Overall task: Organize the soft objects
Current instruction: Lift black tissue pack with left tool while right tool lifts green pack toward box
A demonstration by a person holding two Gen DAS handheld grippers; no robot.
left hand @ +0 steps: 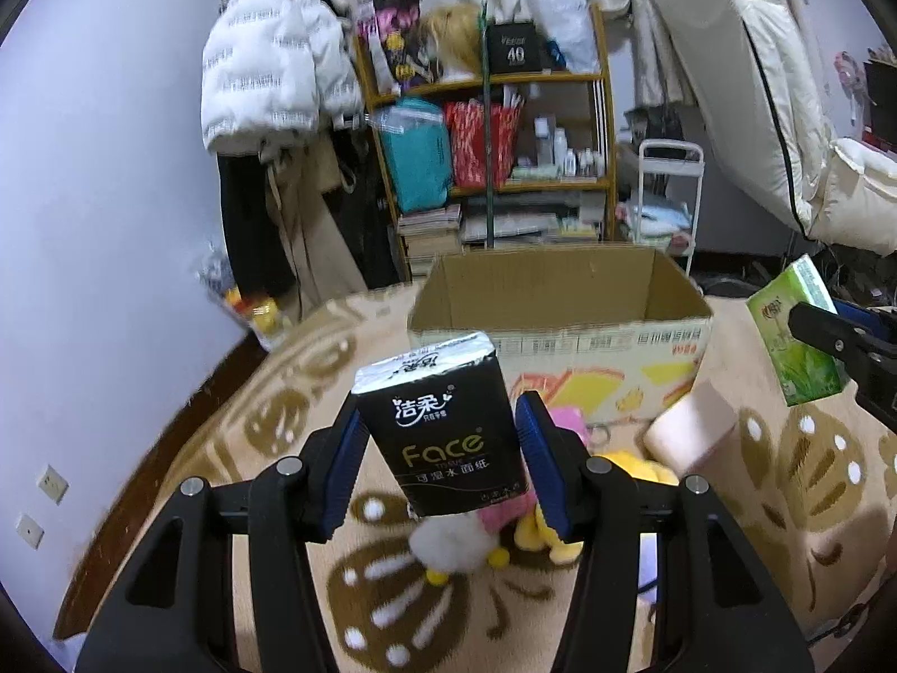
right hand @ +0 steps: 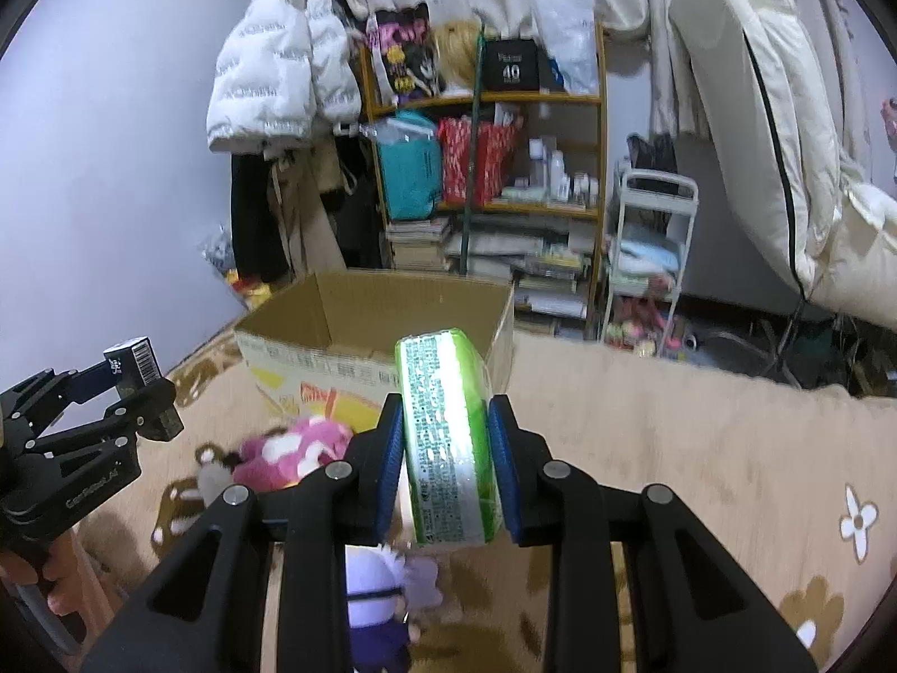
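My left gripper (left hand: 440,420) is shut on a black tissue pack (left hand: 443,426) marked "Face", held upright above the patterned blanket. Its blue pads press both sides of the pack. In the right wrist view my right gripper (right hand: 448,448) is shut on a green tissue pack (right hand: 448,443), held on edge. That green tissue pack (left hand: 796,331) also shows at the right of the left wrist view. An open cardboard box (left hand: 560,308) stands just beyond both packs; the same cardboard box (right hand: 370,331) appears left of centre in the right wrist view. Plush toys lie below the grippers.
A pink plush (right hand: 291,451), a purple-and-white plush (right hand: 381,594), a yellow plush (left hand: 633,465) and a pale pink block (left hand: 689,426) lie on the blanket in front of the box. A cluttered wooden shelf (left hand: 493,129), hanging coats and a white cart (right hand: 650,258) stand behind.
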